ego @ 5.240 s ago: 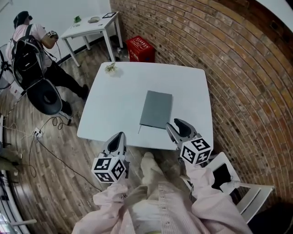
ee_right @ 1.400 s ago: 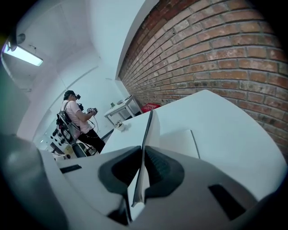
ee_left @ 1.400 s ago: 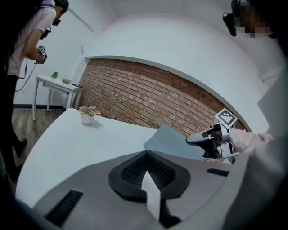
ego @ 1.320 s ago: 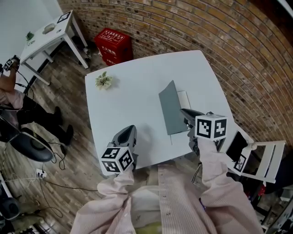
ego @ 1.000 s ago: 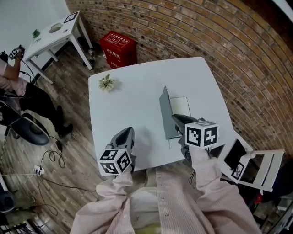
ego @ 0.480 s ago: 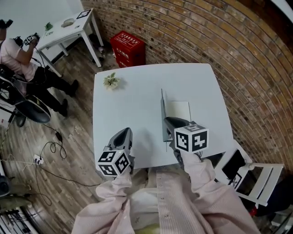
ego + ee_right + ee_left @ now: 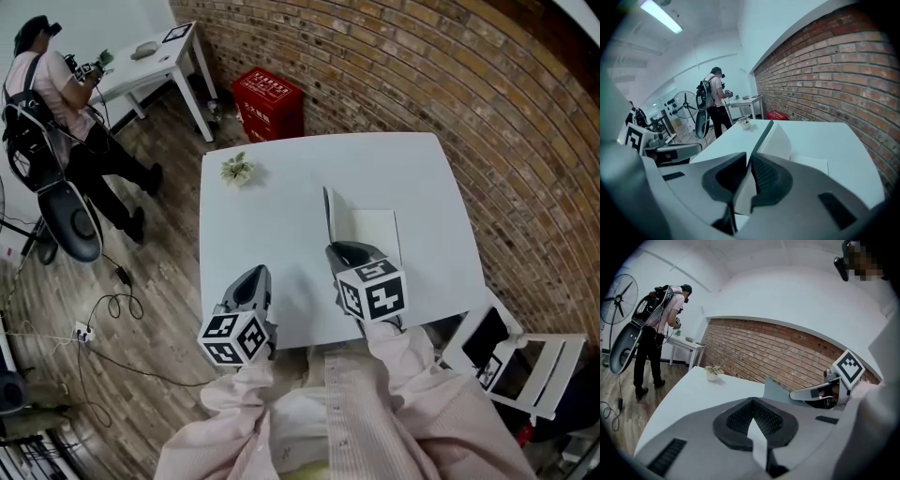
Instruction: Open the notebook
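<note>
The grey notebook lies on the white table [image 7: 281, 187], its cover [image 7: 329, 217] lifted to stand about upright over the white pages [image 7: 373, 227]. My right gripper [image 7: 339, 251] is shut on the cover's near edge. In the right gripper view the cover [image 7: 764, 136] runs edge-on between the pads of the right gripper [image 7: 749, 161], with a curved white page [image 7: 780, 140] to its right. My left gripper [image 7: 251, 279] hangs shut and empty over the table's front left part, apart from the notebook. The left gripper view looks past the left gripper [image 7: 751, 401] to the raised cover [image 7: 776, 390].
A small potted plant [image 7: 236, 169] stands near the table's far left corner. Beyond are a red crate [image 7: 272, 94], a small white side table [image 7: 155, 56] and a person [image 7: 56, 94] with a backpack. A white chair [image 7: 525, 356] stands at the right, against the brick wall.
The right gripper has swung the cover up and leftward, from leaning over the pages to about upright, uncovering more white page. The left gripper has stayed at the table's front left.
</note>
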A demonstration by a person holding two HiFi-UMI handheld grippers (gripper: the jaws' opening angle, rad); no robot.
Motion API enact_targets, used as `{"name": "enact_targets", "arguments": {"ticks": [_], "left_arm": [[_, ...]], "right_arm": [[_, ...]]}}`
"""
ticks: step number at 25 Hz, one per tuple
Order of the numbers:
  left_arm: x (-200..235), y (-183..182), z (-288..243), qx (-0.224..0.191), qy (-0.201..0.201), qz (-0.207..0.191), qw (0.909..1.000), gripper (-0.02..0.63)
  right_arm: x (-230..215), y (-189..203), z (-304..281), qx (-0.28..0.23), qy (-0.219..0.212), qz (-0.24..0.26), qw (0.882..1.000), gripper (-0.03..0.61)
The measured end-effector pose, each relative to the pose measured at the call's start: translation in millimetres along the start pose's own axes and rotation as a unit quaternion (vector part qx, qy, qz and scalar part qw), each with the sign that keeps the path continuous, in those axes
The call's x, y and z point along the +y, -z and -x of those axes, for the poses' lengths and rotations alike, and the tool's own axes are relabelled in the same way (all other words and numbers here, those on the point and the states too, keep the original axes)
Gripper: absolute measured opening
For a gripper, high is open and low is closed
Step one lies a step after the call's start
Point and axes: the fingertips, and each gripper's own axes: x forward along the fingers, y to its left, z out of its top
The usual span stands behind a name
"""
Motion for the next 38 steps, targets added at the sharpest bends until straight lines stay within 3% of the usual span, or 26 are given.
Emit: {"name": "enact_targets", "arguments": {"ticks": [11, 19, 28, 38], "left_arm": [[50.1, -11.2, 15.7, 0.045, 0.052, -0.021, 0.9974, -0.006], [85.4, -12.8, 25.5, 0.065, 0.068, -0.024, 0.9953, -0.006], [112.5, -10.1, 33.7, 0.079, 0.071, -0.019, 0.9942, -0.006], [123.8, -7.3, 35.4, 0.088, 0.072, -0.021, 0.9933, -0.006]], "right_arm": [[38.1, 7.7, -40.5, 0.029, 0.107, 0.053, 0.992, 0.037], [54.1, 27.1, -74.9, 0.063, 0.147, 0.066, 0.985, 0.032], [64.7, 56.4, -115.1, 0.104, 0.164, 0.070, 0.978, 0.025], [67.0, 71.8, -133.7, 0.117, 0.166, 0.051, 0.978, 0.023]]}}
